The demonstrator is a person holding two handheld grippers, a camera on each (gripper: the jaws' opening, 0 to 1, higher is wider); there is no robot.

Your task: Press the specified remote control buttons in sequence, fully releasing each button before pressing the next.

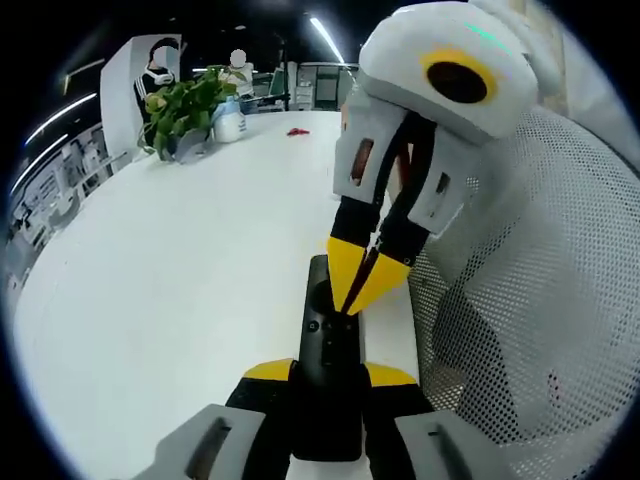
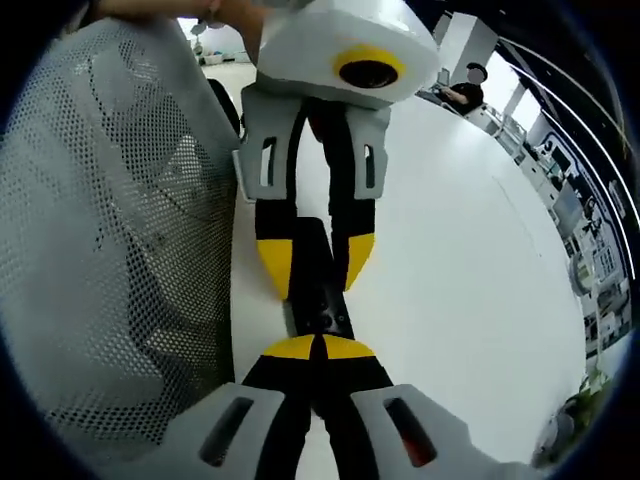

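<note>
1. A black remote control [image 1: 326, 345] lies lengthwise at the near right edge of a white table [image 1: 170, 270], its near end caught between the two yellow-tipped jaws of the left gripper [image 1: 330, 376], which are clamped on its sides.
2. In the left gripper view the right gripper [image 1: 362, 290] comes down from the upper right; its two yellow tips are drawn together into one point that touches the upper face of the remote, just beyond the small round button near the middle of the body.
3. In the right gripper view the same remote control [image 2: 318, 285] runs away from the camera. The right gripper [image 2: 318, 347] has its yellow tips meeting edge to edge on top of the remote's near end, with no gap visible between them.
4. Farther along in that view, the left gripper [image 2: 315, 262] holds the remote from both sides, one yellow tip on each long edge.
5. A white mesh chair back [image 1: 530, 300] stands just beside the table on the right of the left gripper view, and fills the left side in the right gripper view [image 2: 110, 230].
6. At the far left of the table stands a green potted plant [image 1: 185, 110] with a white bottle [image 1: 230, 122] next to it; a small red object [image 1: 298, 131] lies farther right.
7. A seated person [image 2: 466, 94] is visible at the far end of the table.
</note>
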